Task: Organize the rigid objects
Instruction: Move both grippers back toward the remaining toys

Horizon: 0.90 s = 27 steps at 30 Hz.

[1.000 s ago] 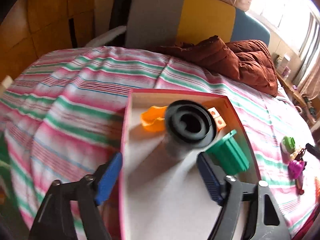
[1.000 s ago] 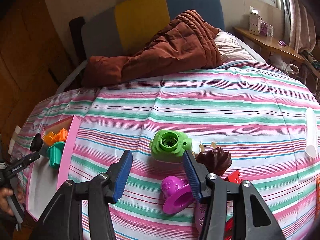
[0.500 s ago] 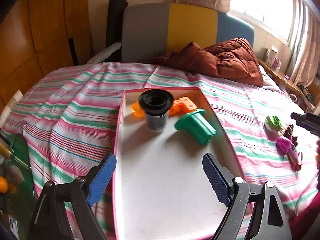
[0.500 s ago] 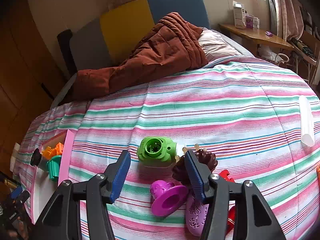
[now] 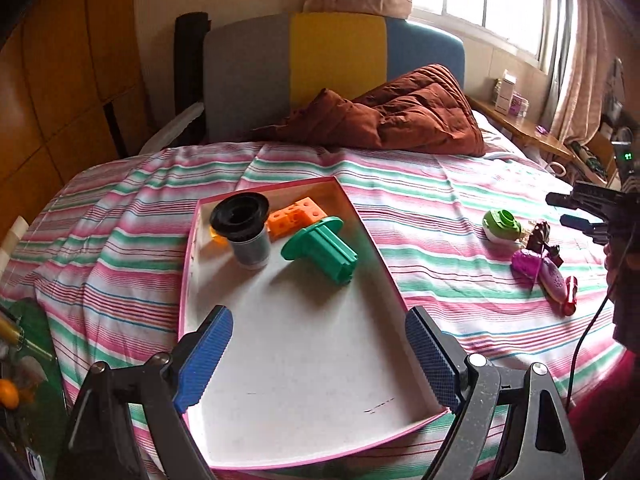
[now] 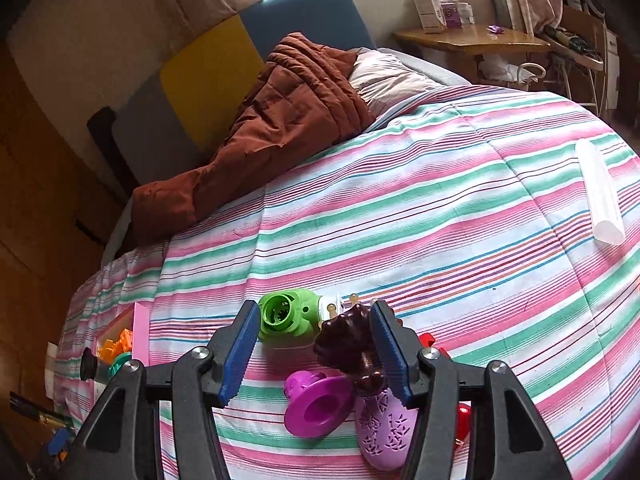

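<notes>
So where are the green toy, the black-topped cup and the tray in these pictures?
green toy [image 6: 286,316]: right wrist view, on its round front face.
black-topped cup [image 5: 240,213]: left wrist view, on its black rim.
tray [image 5: 372,252]: left wrist view, on its pink right wall.

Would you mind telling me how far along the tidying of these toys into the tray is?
Done: the tray holds a black cup, orange blocks and a teal piece. In hand: nothing; the left gripper is open over the tray, the right gripper has open jaws around a brown toy, not gripping. Left on the bed: that toy, the green toy, the magenta cup, a purple piece, a red piece.
</notes>
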{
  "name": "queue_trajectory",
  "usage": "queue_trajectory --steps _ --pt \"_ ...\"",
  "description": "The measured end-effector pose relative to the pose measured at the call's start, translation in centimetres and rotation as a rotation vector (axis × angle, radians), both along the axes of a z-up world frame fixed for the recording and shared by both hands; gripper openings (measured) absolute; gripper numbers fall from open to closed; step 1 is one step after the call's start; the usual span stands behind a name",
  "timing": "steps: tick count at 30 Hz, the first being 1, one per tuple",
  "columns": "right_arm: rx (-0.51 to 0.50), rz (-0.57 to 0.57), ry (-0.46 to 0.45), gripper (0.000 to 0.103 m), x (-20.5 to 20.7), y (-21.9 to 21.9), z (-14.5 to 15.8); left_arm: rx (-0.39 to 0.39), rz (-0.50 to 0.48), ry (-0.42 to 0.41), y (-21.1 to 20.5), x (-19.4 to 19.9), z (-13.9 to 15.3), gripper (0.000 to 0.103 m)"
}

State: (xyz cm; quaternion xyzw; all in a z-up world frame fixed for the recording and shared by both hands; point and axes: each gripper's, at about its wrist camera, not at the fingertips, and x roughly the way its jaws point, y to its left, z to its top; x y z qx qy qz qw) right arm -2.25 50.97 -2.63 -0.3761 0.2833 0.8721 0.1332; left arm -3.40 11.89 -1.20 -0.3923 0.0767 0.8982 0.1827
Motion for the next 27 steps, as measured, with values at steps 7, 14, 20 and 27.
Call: queue_trajectory --steps 7,14,20,27 --pt "-0.058 -0.061 0.012 0.058 0.7 1.6 -0.2 0.008 -0.053 -0.025 1.9 0.4 -0.1 0.088" --pt "-0.114 -0.129 0.038 0.058 1.6 3.1 -0.2 0.015 -0.123 -0.039 4.7 0.4 0.1 0.088" --pt "-0.170 -0.198 0.080 0.058 2.9 4.5 -0.1 -0.012 -0.191 -0.042 8.3 -0.3 0.0 0.089" --pt "-0.205 -0.205 0.096 0.059 3.2 4.8 -0.1 -0.057 -0.268 -0.062 14.0 -2.1 -1.1 0.088"
